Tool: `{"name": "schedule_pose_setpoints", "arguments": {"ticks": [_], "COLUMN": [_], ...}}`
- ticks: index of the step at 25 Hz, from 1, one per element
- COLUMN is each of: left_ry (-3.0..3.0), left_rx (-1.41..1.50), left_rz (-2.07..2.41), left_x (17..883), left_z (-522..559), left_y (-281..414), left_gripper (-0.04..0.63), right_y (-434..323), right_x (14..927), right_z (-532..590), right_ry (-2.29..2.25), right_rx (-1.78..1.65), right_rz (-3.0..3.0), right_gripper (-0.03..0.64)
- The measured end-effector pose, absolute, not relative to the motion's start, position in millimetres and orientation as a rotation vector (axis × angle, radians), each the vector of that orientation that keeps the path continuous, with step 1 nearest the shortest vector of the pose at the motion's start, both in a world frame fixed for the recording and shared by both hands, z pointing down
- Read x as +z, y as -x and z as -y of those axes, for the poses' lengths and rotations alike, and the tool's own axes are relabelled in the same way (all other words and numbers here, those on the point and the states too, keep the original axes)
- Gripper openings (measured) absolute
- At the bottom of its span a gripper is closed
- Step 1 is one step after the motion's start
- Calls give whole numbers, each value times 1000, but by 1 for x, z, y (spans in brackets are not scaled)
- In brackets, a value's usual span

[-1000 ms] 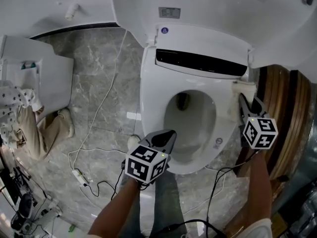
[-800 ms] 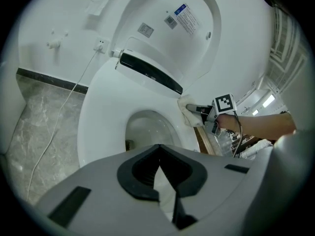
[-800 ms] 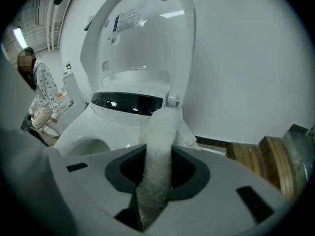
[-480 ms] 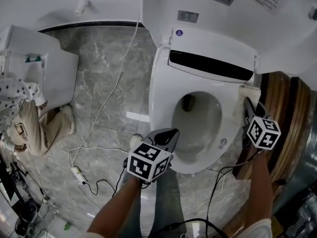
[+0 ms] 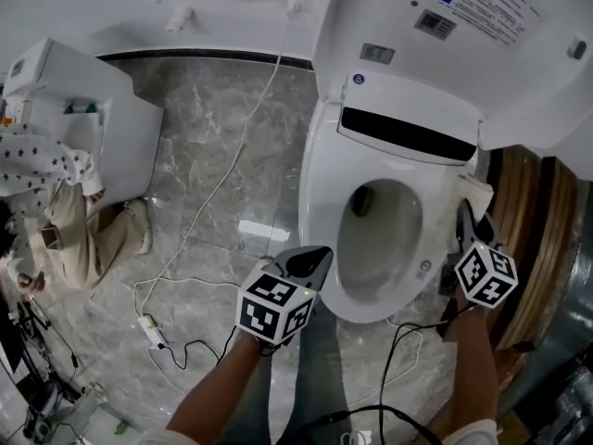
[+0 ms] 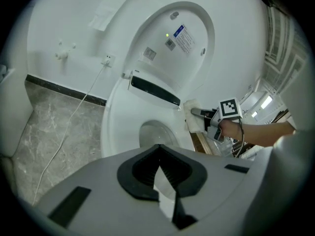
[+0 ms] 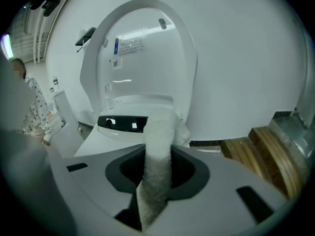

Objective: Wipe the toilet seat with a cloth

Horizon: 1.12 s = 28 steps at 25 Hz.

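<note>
Cloth [image 7: 158,146] is pinched between the jaws of the right gripper [image 5: 461,213] and reaches ahead of them to the rear right corner of the toilet seat [image 5: 320,202]. Wooden slats [image 5: 533,239] are seen just right of it. The left gripper [image 5: 313,260] is closed, empty, at the seat's front rim, with a cable [image 5: 222,184] on the floor to its left.

Bright, even light, soft shadows. Both gripper views bend and blacken at the corners. Glare streaks the raised glossy white plastic toilet lid [image 7: 147,58].
</note>
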<state>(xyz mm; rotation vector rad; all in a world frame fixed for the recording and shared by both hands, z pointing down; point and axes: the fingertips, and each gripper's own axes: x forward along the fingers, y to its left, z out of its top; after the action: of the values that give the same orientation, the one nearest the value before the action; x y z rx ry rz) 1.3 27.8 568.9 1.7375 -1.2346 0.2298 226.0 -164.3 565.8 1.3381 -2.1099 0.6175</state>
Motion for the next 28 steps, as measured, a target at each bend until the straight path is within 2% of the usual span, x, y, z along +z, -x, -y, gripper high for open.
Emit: {"name": "schedule_pose_setpoints", "arguments": {"ticks": [14, 23, 28], "left_ry": [-1940, -2080, -2122], "left_rx": [219, 253, 257], "left_rz": [1214, 1192, 1197], "left_x": [401, 289, 266], "left_z": [-12, -42, -77], "left_y": [-1, -6, 4], "left_gripper": [11, 11, 12], "right_y": [-174, -174, -164], "right_x": [400, 297, 278], "right_z": [38, -46, -94], "right_ry": [-1718, -1911, -1963], "right_rx": [641, 787, 763], "right_rz": [2056, 2006, 1984], "right_gripper": [101, 101, 101]}}
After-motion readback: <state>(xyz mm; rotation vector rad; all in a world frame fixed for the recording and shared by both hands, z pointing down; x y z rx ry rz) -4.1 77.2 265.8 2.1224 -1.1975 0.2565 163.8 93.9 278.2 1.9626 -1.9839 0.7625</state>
